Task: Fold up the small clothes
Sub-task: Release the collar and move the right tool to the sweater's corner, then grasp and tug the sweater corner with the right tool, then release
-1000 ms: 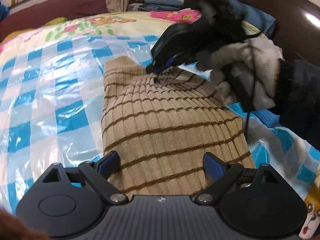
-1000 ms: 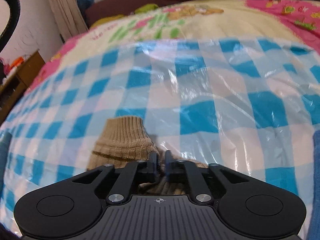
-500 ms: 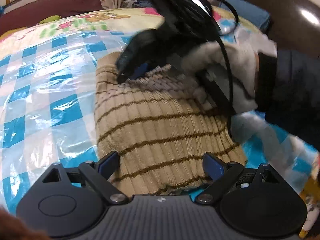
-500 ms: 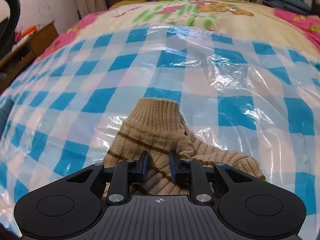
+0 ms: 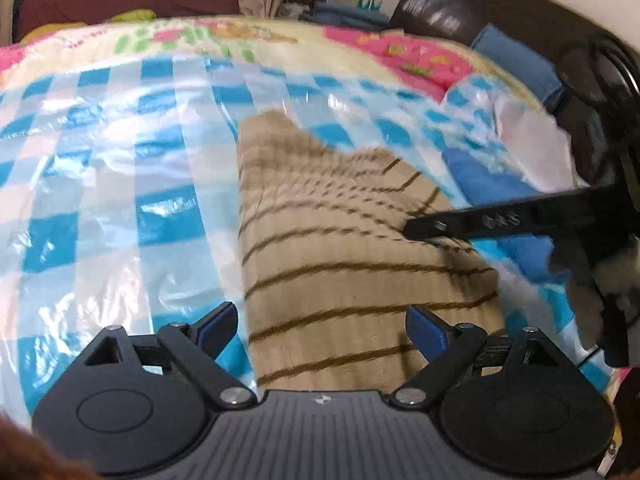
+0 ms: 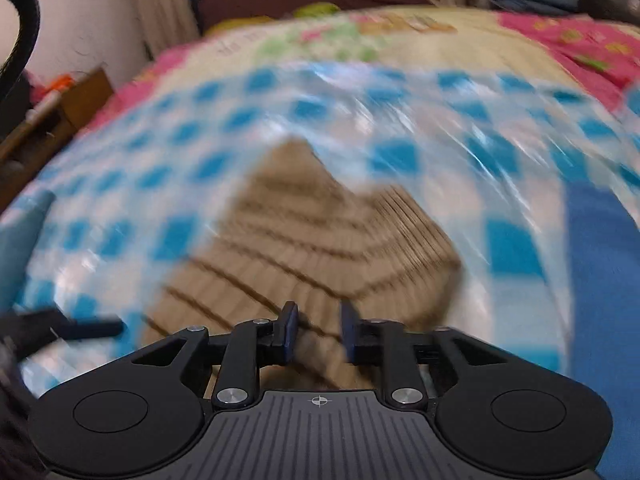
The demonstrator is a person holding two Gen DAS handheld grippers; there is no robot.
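A tan ribbed sweater (image 5: pixel 340 260) with thin brown stripes lies flat on the blue-checked plastic sheet (image 5: pixel 120 200), part of it folded across so its stripes run slanted. My left gripper (image 5: pixel 320 324) is open wide over its near hem, the left pad just off the sweater's left edge. In the left wrist view my right gripper (image 5: pixel 440 226) reaches in from the right, low over the sweater's right edge. In its own blurred view the right gripper (image 6: pixel 318 334) is closing to a narrow gap. The sweater (image 6: pixel 312 232) shows through that gap, not visibly pinched.
A blue cloth (image 5: pixel 488 184) lies on the sheet right of the sweater, also seen as the blue cloth (image 6: pixel 600 280). A gloved hand (image 5: pixel 616 276) holds the right gripper. A dark headboard (image 5: pixel 500 12) and folded clothes stand behind the bed; a wooden cabinet (image 6: pixel 60 116) stands at the left.
The right gripper and gloved hand have drawn back to the right off the sweater's upper part, baring the folded portion. The right view now shows the whole sweater from farther off. The left gripper stays open.
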